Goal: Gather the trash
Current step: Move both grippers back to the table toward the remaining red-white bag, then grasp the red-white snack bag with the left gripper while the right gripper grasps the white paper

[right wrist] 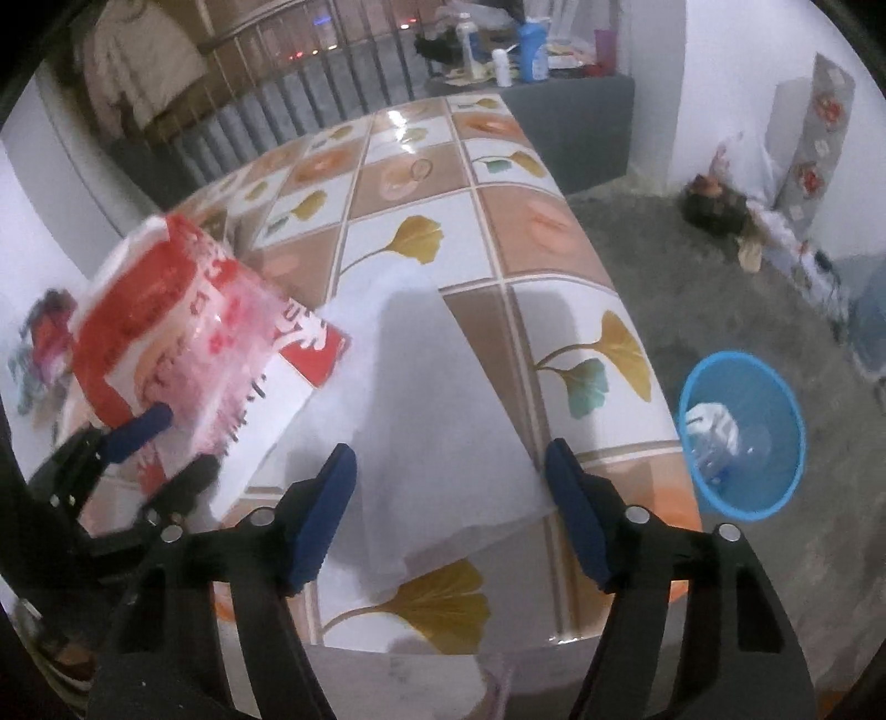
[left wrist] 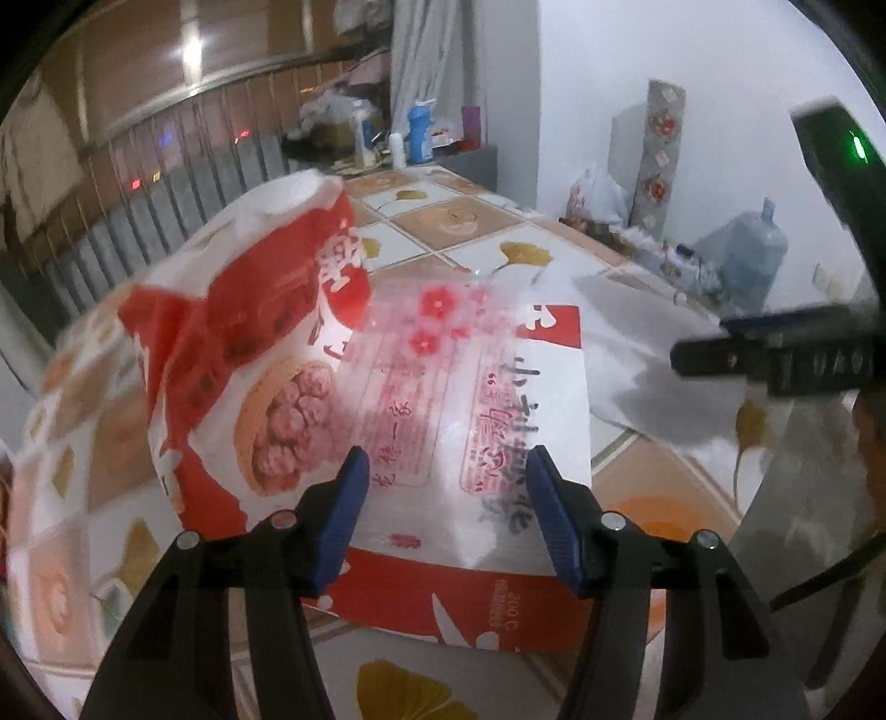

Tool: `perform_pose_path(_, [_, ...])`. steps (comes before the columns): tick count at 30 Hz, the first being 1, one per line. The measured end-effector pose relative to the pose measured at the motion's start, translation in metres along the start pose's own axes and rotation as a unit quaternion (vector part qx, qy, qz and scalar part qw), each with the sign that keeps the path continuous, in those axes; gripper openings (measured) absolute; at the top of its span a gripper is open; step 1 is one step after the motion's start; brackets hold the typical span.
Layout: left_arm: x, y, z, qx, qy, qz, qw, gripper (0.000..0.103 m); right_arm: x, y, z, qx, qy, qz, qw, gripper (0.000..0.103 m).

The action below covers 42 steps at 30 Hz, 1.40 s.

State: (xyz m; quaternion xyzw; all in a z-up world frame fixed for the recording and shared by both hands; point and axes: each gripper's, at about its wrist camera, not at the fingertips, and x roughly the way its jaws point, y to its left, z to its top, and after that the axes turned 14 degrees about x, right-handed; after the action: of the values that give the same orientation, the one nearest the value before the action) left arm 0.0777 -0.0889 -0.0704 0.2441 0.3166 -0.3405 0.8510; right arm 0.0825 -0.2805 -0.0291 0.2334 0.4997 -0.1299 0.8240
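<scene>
A red and white food bag [left wrist: 343, 399] lies puffed up on the tiled table [left wrist: 454, 221]. My left gripper [left wrist: 449, 498] hovers over its printed face, open, with a blue pad on each side and the bag showing in the gap. In the right wrist view the bag [right wrist: 183, 310] is at the left with the left gripper [right wrist: 166, 448] at its near edge. A white paper sheet [right wrist: 432, 399] lies flat beside the bag. My right gripper [right wrist: 451, 515] stands open just above that sheet's near end, its pads clear of it. The sheet [left wrist: 637, 343] also shows in the left wrist view.
A blue waste bin [right wrist: 775, 471] with crumpled trash inside stands on the grey floor right of the table [right wrist: 421, 183]. Bottles [right wrist: 531, 50] crowd a grey surface at the back. A water jug [left wrist: 742, 260] and bags sit along the far wall. A railing runs behind the table.
</scene>
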Motion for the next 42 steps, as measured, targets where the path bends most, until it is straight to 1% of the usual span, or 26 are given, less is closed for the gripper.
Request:
perform_pose_path(1, [0.000, 0.002, -0.001, -0.006, 0.001, -0.002, 1.0000, 0.058, 0.000, 0.002, -0.002, -0.007, -0.002, -0.007, 1.000, 0.062])
perform_pose_path(2, [0.000, 0.002, -0.001, -0.008, 0.001, 0.000, 1.0000, 0.055, 0.002, 0.003, -0.001, -0.011, -0.004, -0.011, 1.000, 0.060])
perform_pose_path(5, [0.000, 0.004, -0.003, -0.013, 0.000, 0.006, 0.9999, 0.045, 0.002, 0.007, -0.005, -0.027, -0.007, -0.025, 0.999, 0.054])
perform_pose_path(6, [-0.001, 0.006, -0.003, -0.019, 0.000, 0.006, 0.9998, 0.039, 0.003, 0.008, -0.006, -0.031, -0.009, -0.031, 0.999, 0.053])
perform_pose_path(7, [-0.001, 0.007, -0.003, -0.021, 0.000, 0.009, 0.9997, 0.036, 0.002, 0.009, -0.007, -0.035, -0.011, -0.034, 0.999, 0.050])
perform_pose_path(9, [-0.003, 0.008, -0.004, -0.024, 0.000, 0.011, 0.9997, 0.029, 0.003, 0.011, -0.008, -0.040, -0.013, -0.037, 0.998, 0.048])
perform_pose_path(10, [-0.003, 0.010, -0.005, -0.026, -0.001, 0.012, 0.9996, 0.027, 0.003, 0.011, -0.008, -0.042, -0.014, -0.038, 0.998, 0.046])
perform_pose_path(12, [-0.003, 0.011, -0.005, -0.026, -0.002, 0.014, 0.9996, 0.017, 0.002, 0.011, -0.010, -0.043, -0.017, -0.039, 0.998, 0.040])
perform_pose_path(13, [-0.003, 0.012, -0.005, -0.027, -0.004, 0.013, 0.9995, 0.015, 0.002, 0.012, -0.010, -0.044, -0.018, -0.040, 0.998, 0.036])
perform_pose_path(15, [-0.003, 0.012, -0.005, -0.025, -0.005, 0.015, 0.9996, 0.006, 0.001, 0.012, -0.010, -0.043, -0.021, -0.044, 0.998, 0.028])
perform_pose_path(16, [-0.003, 0.012, -0.006, -0.024, -0.006, 0.015, 0.9996, 0.005, 0.000, 0.012, -0.010, -0.040, -0.020, -0.042, 0.998, 0.018])
perform_pose_path(17, [-0.002, 0.013, -0.005, -0.026, -0.008, 0.012, 0.9996, 0.000, 0.000, 0.011, -0.009, -0.036, -0.019, -0.039, 0.998, 0.009])
perform_pose_path(18, [-0.003, 0.014, -0.006, -0.032, -0.010, 0.007, 0.9994, 0.000, 0.000, 0.010, -0.008, -0.031, -0.016, -0.035, 0.999, 0.007])
perform_pose_path(21, [-0.006, 0.020, -0.008, -0.048, -0.017, -0.016, 0.9986, 0.000, 0.000, 0.004, -0.005, -0.013, -0.010, -0.021, 1.000, 0.006])
perform_pose_path(24, [-0.022, 0.023, -0.009, -0.058, -0.050, -0.036, 0.9964, 0.002, 0.001, 0.003, -0.002, -0.004, -0.006, -0.015, 1.000, 0.006])
perform_pose_path(25, [-0.026, 0.021, -0.009, -0.050, -0.058, -0.044, 0.9961, 0.013, 0.001, 0.003, -0.002, -0.002, -0.005, -0.014, 1.000, 0.006])
perform_pose_path(26, [-0.029, 0.020, -0.009, -0.042, -0.060, -0.050, 0.9961, 0.036, 0.001, 0.003, -0.002, -0.001, -0.004, -0.013, 1.000, 0.006])
perform_pose_path(27, [-0.030, 0.016, -0.010, -0.030, -0.063, -0.053, 0.9962, 0.054, 0.002, 0.003, -0.001, 0.000, -0.004, -0.012, 1.000, 0.006])
perform_pose_path(28, [-0.031, 0.014, -0.010, -0.022, -0.063, -0.056, 0.9962, 0.058, 0.002, 0.003, -0.001, 0.001, -0.004, -0.011, 1.000, 0.006])
perform_pose_path(29, [-0.029, 0.010, -0.011, -0.009, -0.058, -0.059, 0.9965, 0.059, 0.002, 0.003, -0.001, 0.003, -0.003, -0.010, 1.000, 0.006])
perform_pose_path(32, [-0.016, 0.003, -0.011, 0.010, -0.027, -0.050, 0.9983, 0.061, 0.002, 0.001, -0.001, 0.009, -0.001, -0.005, 1.000, 0.006])
perform_pose_path(35, [-0.010, 0.001, -0.011, 0.019, -0.019, -0.036, 0.9990, 0.062, 0.003, 0.001, -0.001, 0.011, -0.001, -0.002, 1.000, 0.006])
perform_pose_path(38, [-0.004, 0.001, -0.008, 0.018, -0.018, -0.033, 0.9991, 0.064, 0.003, 0.001, -0.002, 0.010, -0.002, -0.002, 1.000, 0.006])
perform_pose_path(41, [-0.001, -0.001, -0.006, 0.021, -0.019, -0.025, 0.9993, 0.062, 0.003, 0.001, -0.002, 0.011, -0.003, 0.001, 1.000, 0.006])
perform_pose_path(42, [0.000, -0.002, -0.006, 0.021, -0.020, -0.025, 0.9993, 0.060, 0.003, 0.000, -0.002, 0.012, -0.003, 0.002, 1.000, 0.006])
